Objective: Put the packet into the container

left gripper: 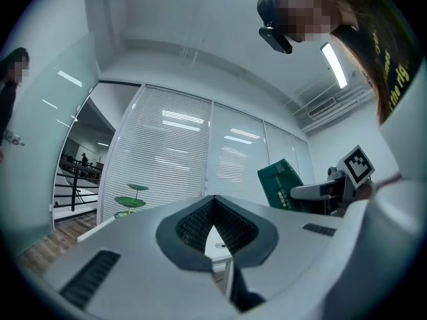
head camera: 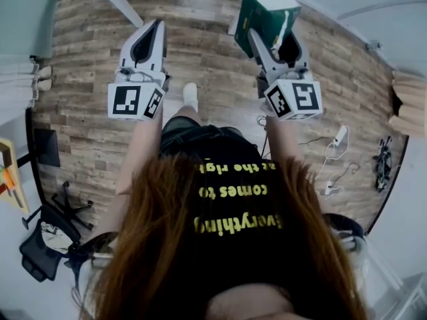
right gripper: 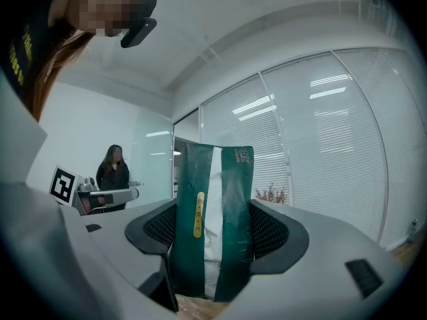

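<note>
Blinds (right gripper: 347,145) behind packet (right gripper: 213,219) in right gripper (head camera: 275,42)

Head view: above the person's head, looking steeply down at the wooden floor (head camera: 213,52); left gripper (head camera: 156,25) and right gripper (head camera: 273,40) in the upper frame.
Left gripper view: close along its jaws, roughly level, towards window blinds (left gripper: 167,159).
Right gripper view: close along its jaws, level.
Shared: green packet (head camera: 260,15), in all three.

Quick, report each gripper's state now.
Left gripper: closed, empty.
Right gripper: closed on the green packet.
</note>
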{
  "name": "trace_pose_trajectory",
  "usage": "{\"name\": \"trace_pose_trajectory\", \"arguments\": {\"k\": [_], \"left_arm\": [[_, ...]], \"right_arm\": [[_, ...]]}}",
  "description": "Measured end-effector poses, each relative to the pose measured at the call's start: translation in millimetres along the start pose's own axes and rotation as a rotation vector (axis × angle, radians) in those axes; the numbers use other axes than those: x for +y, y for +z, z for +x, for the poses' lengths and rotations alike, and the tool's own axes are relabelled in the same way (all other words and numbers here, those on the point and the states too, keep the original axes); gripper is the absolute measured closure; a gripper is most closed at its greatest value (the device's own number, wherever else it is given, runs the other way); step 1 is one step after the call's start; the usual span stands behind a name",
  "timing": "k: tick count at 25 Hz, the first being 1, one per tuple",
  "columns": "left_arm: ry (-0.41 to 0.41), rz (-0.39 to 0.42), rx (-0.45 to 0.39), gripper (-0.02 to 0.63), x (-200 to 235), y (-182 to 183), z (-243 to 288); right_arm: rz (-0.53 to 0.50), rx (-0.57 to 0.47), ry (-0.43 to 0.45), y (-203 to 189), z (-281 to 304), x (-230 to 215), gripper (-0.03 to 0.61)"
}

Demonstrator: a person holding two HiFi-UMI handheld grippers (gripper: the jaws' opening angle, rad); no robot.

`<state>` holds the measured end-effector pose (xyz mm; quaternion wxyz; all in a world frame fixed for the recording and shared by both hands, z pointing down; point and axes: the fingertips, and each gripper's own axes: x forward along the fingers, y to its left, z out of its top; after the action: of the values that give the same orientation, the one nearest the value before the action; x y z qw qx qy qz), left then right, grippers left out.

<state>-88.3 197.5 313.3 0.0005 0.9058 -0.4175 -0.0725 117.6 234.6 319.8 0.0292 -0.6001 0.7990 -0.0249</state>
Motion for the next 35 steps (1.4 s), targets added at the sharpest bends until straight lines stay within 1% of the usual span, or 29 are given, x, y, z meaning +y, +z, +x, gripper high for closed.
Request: {"name": "trace_pose_trajectory", "arguments": {"k": [5, 8, 13, 18, 23, 27, 35], "left_arm": [[-0.016, 0.005, -0.007, 0.614, 54.5, 4.2, 43.7], [-0.029, 0.004, -0.011, 0.614, 79.0, 5.7, 65.2], [-0.030, -0.004, -0.005, 0.614, 108.5, 1.1, 93.7], [-0.020, -0.020, 0.009, 0.614, 127.6, -7.6, 111.8], [0.005, -0.021, 0.023, 0.614, 142.9, -19.0, 133.2], [0.038, -0.016, 0.019, 0.614, 159.9, -23.4, 158.2], [0.135, 0.008, -0.010, 0.614, 200.3, -19.6, 233.1]], "right_arm": [[-0.005, -0.023, -0.007, 10.2, 70.5, -2.8, 0.256], [-0.005, -0.030, -0.013, 14.0, 103.0, -4.9, 0.256], [0.001, -0.016, -0.023, 9.7, 141.7, -17.0, 0.256], [0.005, 0.000, -0.028, 5.7, 167.9, -31.0, 0.256], [0.015, 0.011, -0.009, -2.1, 197.4, -46.9, 0.256], [0.028, 0.012, 0.023, -5.5, 234.0, -64.7, 0.256], [0.017, 0.000, 0.117, 9.5, 324.1, -112.4, 0.256]]}}
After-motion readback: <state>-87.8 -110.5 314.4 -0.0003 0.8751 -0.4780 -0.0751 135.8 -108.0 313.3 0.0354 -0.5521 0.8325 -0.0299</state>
